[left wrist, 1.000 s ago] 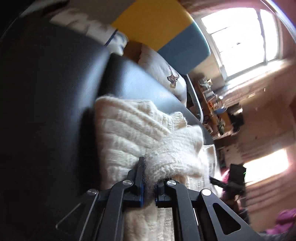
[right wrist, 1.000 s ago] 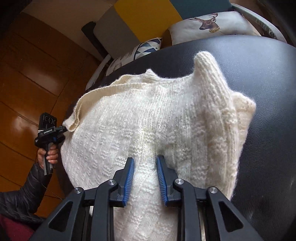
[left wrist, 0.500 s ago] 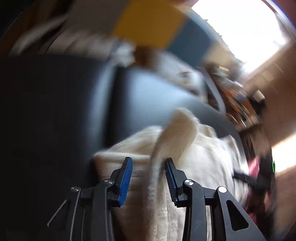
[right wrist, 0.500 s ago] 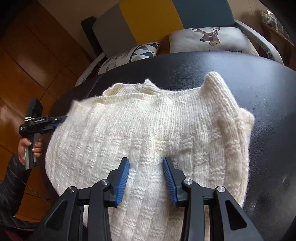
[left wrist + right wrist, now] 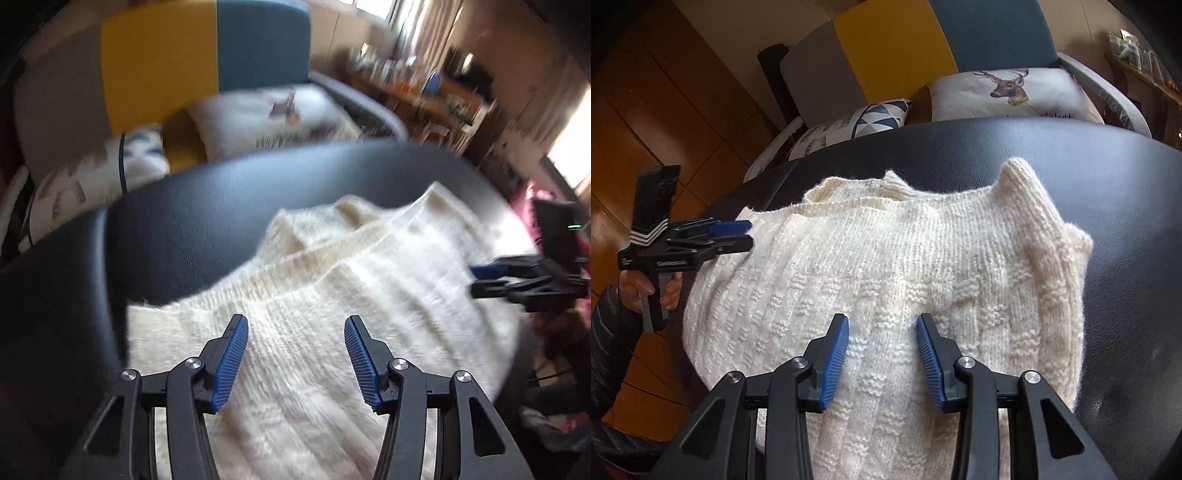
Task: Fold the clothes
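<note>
Two grippers are in view, both above one folded garment. Largest item: the black leather surface (image 5: 1126, 206), a padded seat or ottoman with a seam visible in the left wrist view. It carries the cream knit sweater (image 5: 886, 266), which lies folded on the surface's near portion, with its near edge hanging over the front. The ribbed collar sits at the far edge, and a raised knit peak stands at the far right corner. The sweater's right side shows stacked layers.

Behind the surface stands a sofa (image 5: 897, 40) with grey, yellow and blue back panels. Two cushions rest on it: a deer-print cushion (image 5: 1008, 92) and a triangle-pattern cushion (image 5: 864, 120). Wooden flooring lies to the left.

The right gripper (image 5: 882, 345) hovers over the sweater's near centre. Its blue-padded fingers are spread apart, with nothing between them except the knit below. Contact with the fabric cannot be confirmed.

The left gripper (image 5: 295, 354) is at the sweater's left edge, fingers wide apart and empty. The left wrist view is motion-blurred. A hand (image 5: 646, 291) in a dark quilted sleeve grips its handle.
</note>
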Available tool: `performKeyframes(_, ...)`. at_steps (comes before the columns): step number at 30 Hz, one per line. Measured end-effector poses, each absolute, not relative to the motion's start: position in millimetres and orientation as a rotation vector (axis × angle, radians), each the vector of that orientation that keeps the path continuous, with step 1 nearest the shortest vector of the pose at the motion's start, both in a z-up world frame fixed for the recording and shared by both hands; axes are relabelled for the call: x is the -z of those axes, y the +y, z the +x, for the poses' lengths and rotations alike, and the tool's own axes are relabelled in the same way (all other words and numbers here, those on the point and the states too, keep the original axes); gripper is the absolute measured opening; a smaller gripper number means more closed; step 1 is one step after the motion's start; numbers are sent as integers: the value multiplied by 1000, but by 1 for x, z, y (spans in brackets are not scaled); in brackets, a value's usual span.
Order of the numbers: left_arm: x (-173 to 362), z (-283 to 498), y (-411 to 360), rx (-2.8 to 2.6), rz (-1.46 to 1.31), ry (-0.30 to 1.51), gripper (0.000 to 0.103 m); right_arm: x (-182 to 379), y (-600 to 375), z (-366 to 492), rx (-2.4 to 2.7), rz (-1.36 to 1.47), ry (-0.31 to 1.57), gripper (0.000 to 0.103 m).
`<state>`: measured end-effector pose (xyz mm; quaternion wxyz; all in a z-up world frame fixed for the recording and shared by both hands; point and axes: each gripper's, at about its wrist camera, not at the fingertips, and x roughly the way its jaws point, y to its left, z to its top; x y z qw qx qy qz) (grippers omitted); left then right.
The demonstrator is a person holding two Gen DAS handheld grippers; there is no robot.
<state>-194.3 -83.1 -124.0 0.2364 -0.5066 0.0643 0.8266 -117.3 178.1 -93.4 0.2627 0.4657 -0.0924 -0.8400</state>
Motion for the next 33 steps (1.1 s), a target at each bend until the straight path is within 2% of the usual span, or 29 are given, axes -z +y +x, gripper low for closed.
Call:
performKeyframes(2,139,-198,-83,-2272,-1442,190,56,84,172,-118,2281,1214,-218,39)
performKeyframes(4,140,-193,-84,-2288,-1414,160,47,78,162,-128,2274,1187,-196,39)
performKeyframes(6,136,-187,-87,-2332,-1379,123,25,80,146,-142,2262,1215,-160,39)
performKeyframes(8,130,-181,-89,-2412,-1313,93,8,88,130,-157,2246,1248,-106,39)
performKeyframes(11,128,-176,-89,-2485,-1225,53,7,110,104,-173,2247,1349,40,40)
performKeyframes(13,133,-177,-86,-2513,-1194,43,7,112,90,-168,2279,1282,167,37)
performKeyframes(17,142,-177,-81,-2567,-1126,18,6,112,90,-165,2309,1265,188,32)
performKeyframes(19,139,-172,-83,-2589,-1051,-29,6,101,93,-167,2336,1237,179,10)
performKeyframes(23,105,-163,-87,-2663,-830,-107,6,92,91,-182,2405,1218,185,10)
performKeyframes(26,120,-191,-75,-2667,-947,-47,6,118,86,-192,2409,1303,162,10)
performKeyframes(29,155,-216,-74,-2583,-1179,-103,7,121,88,-191,2436,1287,120,10)
performKeyframes(31,156,-217,-78,-2566,-1172,-164,9,119,91,-192,2452,1297,109,8)
performKeyframes(33,155,-214,-77,-2561,-1164,-160,10,117,94,-192,2503,1310,176,8)
